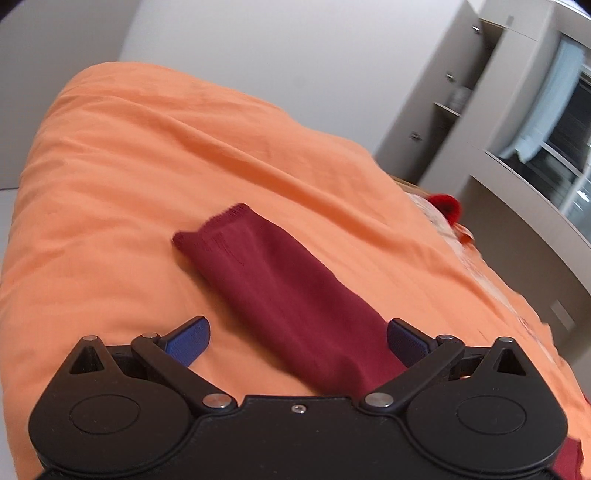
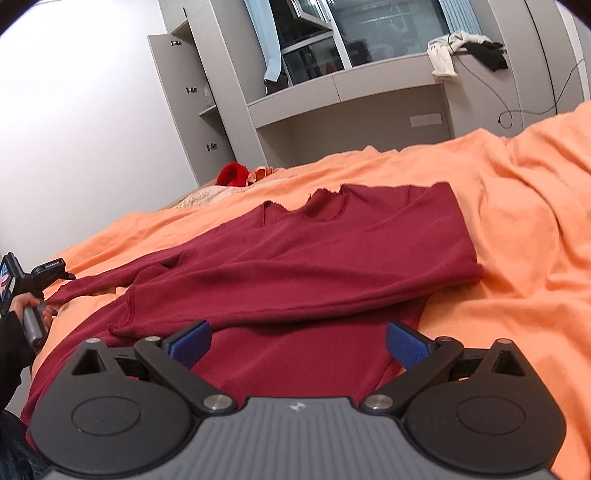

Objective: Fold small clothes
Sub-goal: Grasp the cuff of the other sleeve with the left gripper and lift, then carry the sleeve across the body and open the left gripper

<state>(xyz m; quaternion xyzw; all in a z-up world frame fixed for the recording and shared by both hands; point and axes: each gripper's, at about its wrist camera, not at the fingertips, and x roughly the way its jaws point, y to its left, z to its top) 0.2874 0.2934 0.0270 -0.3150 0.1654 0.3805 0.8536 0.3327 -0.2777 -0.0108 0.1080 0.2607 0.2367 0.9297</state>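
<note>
1. Nearest me, my left gripper (image 1: 297,341) hangs with its blue fingers (image 1: 188,341) spread wide, grasping nothing; a dark red sleeve (image 1: 273,291) runs between them across the orange bedspread (image 1: 110,184).
2. My right gripper (image 2: 297,341) is likewise released, fingers apart over the lower part of the dark red sweater (image 2: 295,258), which lies flat on the bed with one sleeve folded across its body.
3. Farther off, a bright red item (image 2: 232,174) sits near the bed's far edge; beyond it stand grey cupboards (image 2: 192,103) and a window (image 2: 369,29).

Left tool (image 1: 298,341) spread wide, angled low. Right tool (image 2: 298,341) spread wide, low, empty.
</note>
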